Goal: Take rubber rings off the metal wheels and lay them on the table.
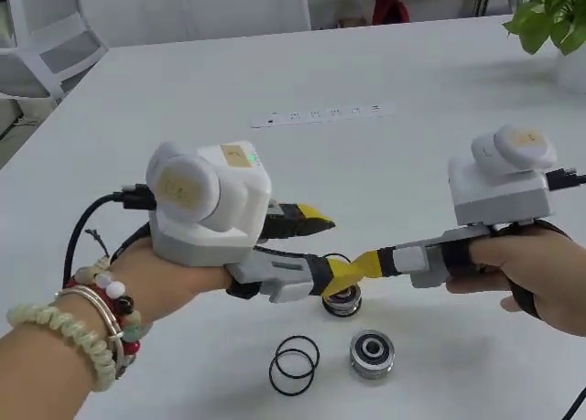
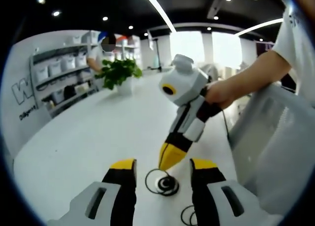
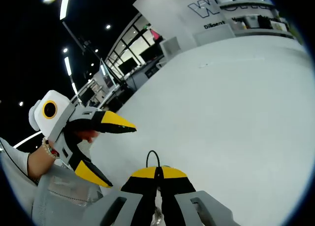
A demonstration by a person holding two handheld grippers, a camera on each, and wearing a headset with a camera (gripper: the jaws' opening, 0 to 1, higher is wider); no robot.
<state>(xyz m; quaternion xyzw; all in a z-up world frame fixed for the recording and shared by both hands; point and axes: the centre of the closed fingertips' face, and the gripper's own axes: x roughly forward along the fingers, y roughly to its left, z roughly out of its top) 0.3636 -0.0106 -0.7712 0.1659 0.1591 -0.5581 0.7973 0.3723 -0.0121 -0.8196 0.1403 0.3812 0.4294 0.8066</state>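
A metal wheel (image 1: 342,300) stands on the white table (image 1: 412,81), with a thin black rubber ring (image 1: 335,256) pulled partly up off it. My right gripper (image 1: 353,271) comes in from the right and is shut on that ring; the ring's loop (image 3: 151,158) rises in front of its closed tips (image 3: 157,173). My left gripper (image 1: 319,247) is open, its jaws standing on either side of the wheel (image 2: 165,185) without touching it. A second wheel (image 1: 372,355) lies nearer me. Two loose rings (image 1: 295,361) lie flat beside it.
A white power strip (image 1: 320,115) lies across the table's middle. A potted plant (image 1: 549,13) stands at the far right corner, and a white chair (image 1: 41,45) at the far left. A person stands by shelves (image 2: 59,73) in the background.
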